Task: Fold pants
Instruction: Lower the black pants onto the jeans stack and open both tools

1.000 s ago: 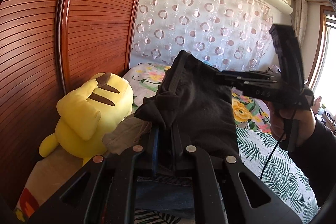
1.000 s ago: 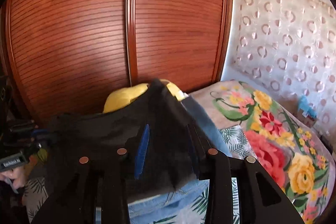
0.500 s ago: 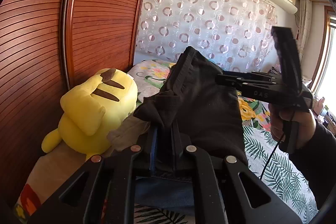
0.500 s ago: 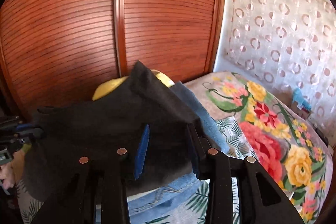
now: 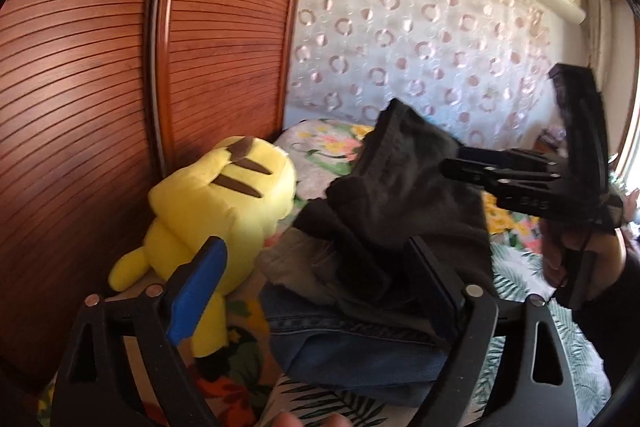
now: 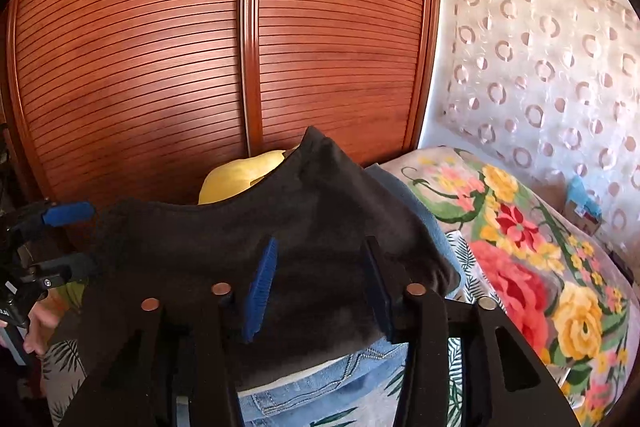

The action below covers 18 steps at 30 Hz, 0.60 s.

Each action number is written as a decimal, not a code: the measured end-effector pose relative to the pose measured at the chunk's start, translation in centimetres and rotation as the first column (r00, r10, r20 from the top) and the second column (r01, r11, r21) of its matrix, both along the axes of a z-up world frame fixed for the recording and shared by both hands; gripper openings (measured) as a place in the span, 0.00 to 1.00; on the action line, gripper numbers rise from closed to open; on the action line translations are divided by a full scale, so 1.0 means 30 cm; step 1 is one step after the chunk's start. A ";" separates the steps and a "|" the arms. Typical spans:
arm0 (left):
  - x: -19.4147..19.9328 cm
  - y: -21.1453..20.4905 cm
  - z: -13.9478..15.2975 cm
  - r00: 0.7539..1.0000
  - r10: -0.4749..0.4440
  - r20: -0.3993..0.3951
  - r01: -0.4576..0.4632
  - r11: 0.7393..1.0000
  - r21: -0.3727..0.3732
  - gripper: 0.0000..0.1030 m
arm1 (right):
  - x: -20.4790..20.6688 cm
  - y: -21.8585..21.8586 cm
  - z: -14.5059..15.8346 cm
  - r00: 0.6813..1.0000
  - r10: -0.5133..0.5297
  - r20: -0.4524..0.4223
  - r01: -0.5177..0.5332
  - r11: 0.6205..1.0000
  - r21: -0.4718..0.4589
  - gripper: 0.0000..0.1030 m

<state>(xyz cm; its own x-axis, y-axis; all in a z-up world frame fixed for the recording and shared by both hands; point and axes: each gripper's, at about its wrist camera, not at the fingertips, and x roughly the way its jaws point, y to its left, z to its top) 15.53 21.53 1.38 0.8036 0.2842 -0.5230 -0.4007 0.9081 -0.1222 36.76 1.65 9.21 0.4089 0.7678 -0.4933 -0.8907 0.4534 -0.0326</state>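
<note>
Folded black pants (image 5: 404, 199) lie draped over a stack of clothes on the bed; they also fill the middle of the right wrist view (image 6: 288, 239). My left gripper (image 5: 316, 263) is open, its blue-padded fingers spread wide, with the pants' left edge lying loose between them. It also shows at the left edge of the right wrist view (image 6: 64, 239). My right gripper (image 6: 316, 275) has its fingers apart with the pants' cloth bunched between them, and it shows in the left wrist view (image 5: 456, 165) at the pants' right side.
Folded blue jeans (image 5: 352, 359) lie under the black pants, with a tan garment (image 5: 292, 259) between. A yellow plush toy (image 5: 216, 211) sits to the left against the slatted wooden wardrobe (image 6: 240, 67). The floral bedspread (image 6: 520, 267) stretches right, towards a curtain (image 5: 420, 43).
My left gripper has opened wide and let go of the pants' edge. My right gripper has opened a little. The pants have sunk lower onto the stack.
</note>
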 end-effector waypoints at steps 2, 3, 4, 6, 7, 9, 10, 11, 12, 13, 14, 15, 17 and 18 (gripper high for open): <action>-0.005 0.000 0.000 1.000 0.009 0.002 -0.009 1.000 0.010 0.93 | 0.001 -0.001 0.001 1.000 -0.003 -0.002 0.003 1.000 0.004 0.60; -0.006 -0.003 0.001 1.000 0.011 -0.001 -0.011 1.000 0.022 0.93 | 0.003 -0.001 0.001 1.000 -0.007 -0.002 0.007 1.000 0.007 0.64; -0.008 -0.005 0.001 1.000 0.015 -0.003 -0.015 0.999 0.030 0.93 | 0.000 -0.003 0.002 1.000 -0.008 -0.002 0.008 1.000 0.013 0.71; -0.011 -0.007 0.002 1.000 0.019 -0.010 -0.019 0.999 0.040 0.93 | -0.005 -0.010 0.003 1.000 -0.022 0.001 0.022 0.999 0.027 0.81; -0.012 -0.007 0.002 1.000 0.014 -0.012 -0.014 0.999 0.035 0.93 | -0.013 -0.012 0.000 1.000 -0.025 0.000 0.025 0.999 0.030 0.83; -0.018 -0.009 0.003 1.000 0.017 -0.013 -0.017 0.999 0.038 0.93 | -0.020 -0.014 -0.002 0.999 -0.032 -0.007 0.032 0.999 0.031 0.84; -0.023 -0.011 0.005 1.000 0.019 -0.008 -0.019 0.999 0.039 0.93 | -0.025 -0.015 -0.004 0.999 -0.036 -0.009 0.036 0.999 0.030 0.85; -0.027 -0.012 0.008 1.000 0.015 -0.005 -0.015 0.999 0.036 0.93 | -0.030 -0.019 -0.004 0.999 -0.040 -0.009 0.041 0.999 0.031 0.85; -0.030 -0.015 0.010 1.000 0.010 -0.004 -0.010 0.999 0.033 0.93 | -0.038 -0.024 -0.003 0.999 -0.042 -0.008 0.042 0.998 0.035 0.85; -0.031 -0.019 0.012 1.000 0.005 -0.006 -0.004 0.999 0.032 0.93 | -0.045 -0.029 -0.002 0.999 -0.043 -0.008 0.043 0.998 0.038 0.85; -0.033 -0.022 0.013 1.000 0.000 -0.006 0.001 1.000 0.032 0.93 | -0.053 -0.036 0.000 0.999 -0.045 -0.009 0.046 0.998 0.042 0.85; -0.038 -0.025 0.016 1.000 -0.001 -0.002 0.001 1.000 0.030 0.93 | -0.062 -0.044 0.001 0.999 -0.048 -0.012 0.049 0.998 0.046 0.85; -0.050 -0.034 0.023 1.000 -0.001 0.005 0.001 1.000 0.028 0.93 | -0.080 -0.061 0.004 0.998 -0.055 -0.018 0.056 0.997 0.055 0.85; -0.055 -0.039 0.026 1.000 0.007 0.004 -0.007 0.999 0.034 0.93 | -0.085 -0.063 0.005 0.998 -0.061 -0.020 0.062 0.996 0.059 0.85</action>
<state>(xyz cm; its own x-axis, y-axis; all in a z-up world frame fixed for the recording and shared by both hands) 13.89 20.37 2.16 0.8037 0.3072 -0.5097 -0.4063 0.9090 -0.0929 34.22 -0.25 9.36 0.4478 0.7696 -0.4553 -0.8611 0.5084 0.0124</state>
